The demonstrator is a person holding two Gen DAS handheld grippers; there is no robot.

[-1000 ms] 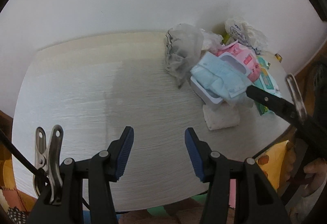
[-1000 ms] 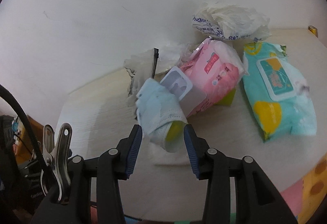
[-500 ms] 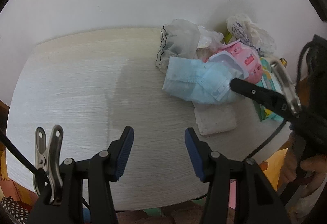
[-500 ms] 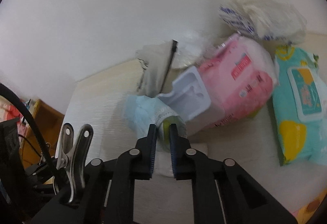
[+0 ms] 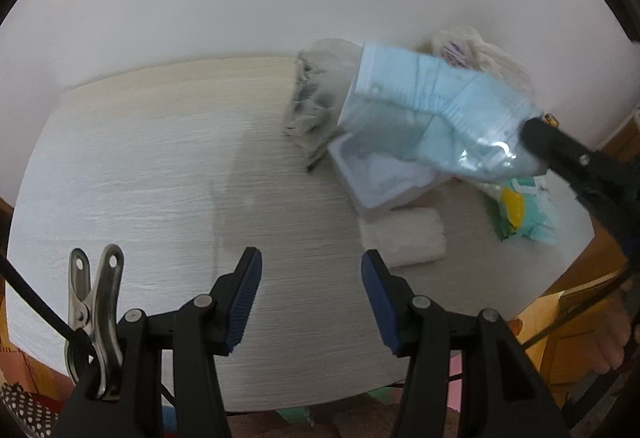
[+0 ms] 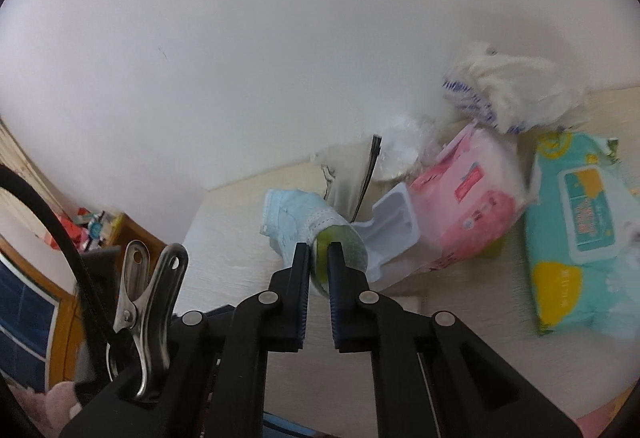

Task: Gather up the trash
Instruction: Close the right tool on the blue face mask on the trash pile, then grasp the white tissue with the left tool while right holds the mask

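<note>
Right gripper (image 6: 319, 256) fingers pinched on blue face mask (image 6: 294, 220), gathered with bit of clear plastic; mask hangs off fingertips, raised clear of table (image 5: 160, 166). Left gripper (image 5: 311, 302) fingers spread, nothing between, hovering over bare tabletop. Behind mask along wall: pink wipes pack (image 6: 468, 206) with lid flipped open, teal wipes pack (image 6: 580, 230), crumpled white bag (image 6: 512, 94), crumpled clear bag (image 5: 316, 102). Folded white tissue (image 5: 404, 238) flat on table near left gripper.

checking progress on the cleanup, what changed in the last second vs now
The right gripper has just closed on the blue face mask and lifted it off the pile. The left gripper stays open and empty; the pink wipes pack and teal wipes pack stayed put.
</note>
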